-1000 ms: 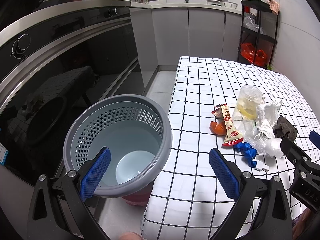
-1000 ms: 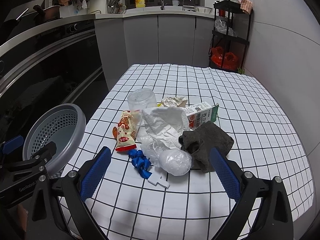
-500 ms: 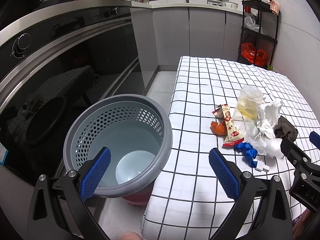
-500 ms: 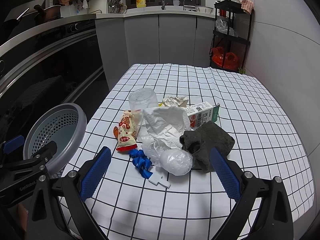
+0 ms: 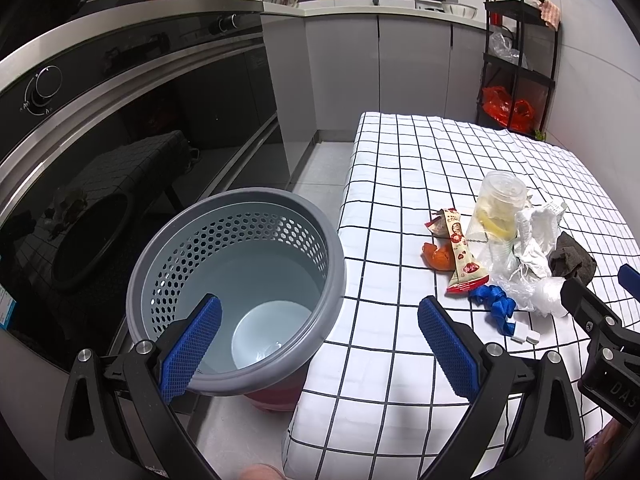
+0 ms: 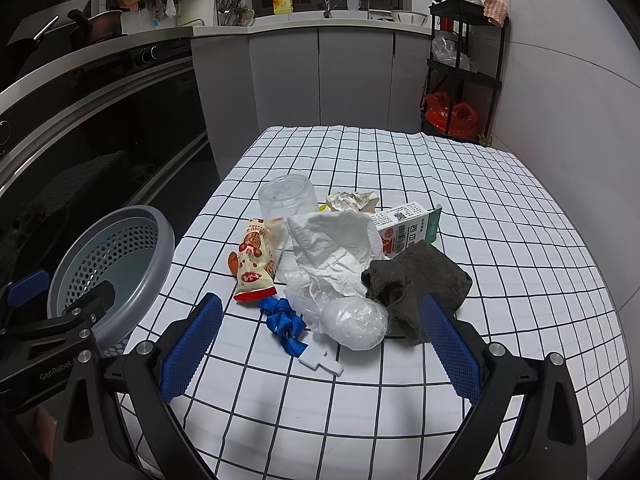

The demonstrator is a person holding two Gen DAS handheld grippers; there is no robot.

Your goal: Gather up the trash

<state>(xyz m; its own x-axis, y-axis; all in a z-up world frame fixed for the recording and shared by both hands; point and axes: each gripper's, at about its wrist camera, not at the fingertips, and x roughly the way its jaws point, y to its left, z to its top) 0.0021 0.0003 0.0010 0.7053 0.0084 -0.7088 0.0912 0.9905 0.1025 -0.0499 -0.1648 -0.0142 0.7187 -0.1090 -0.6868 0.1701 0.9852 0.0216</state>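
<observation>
Ahead of the right gripper [image 6: 318, 342], whose jaws stand wide apart and hold nothing, the trash heap [image 6: 340, 264] lies on the checked bench [image 6: 500, 240]: wrapper, blue ribbon, clear cup, tissue, carton, dark cloth. Its plastic ball sits between the jaw tips. The left gripper [image 5: 318, 342], jaws likewise spread and unladen, hovers above the grey basket [image 5: 240, 240] beside the bench.

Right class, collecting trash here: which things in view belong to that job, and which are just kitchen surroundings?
Belongs to the job:
grey basket
snack wrapper
clear plastic cup
crumpled tissue
carton
blue ribbon
plastic wrap ball
left gripper and right gripper, both open

Just lying about:
yellow detergent bottle
black shelf rack
oven
</observation>
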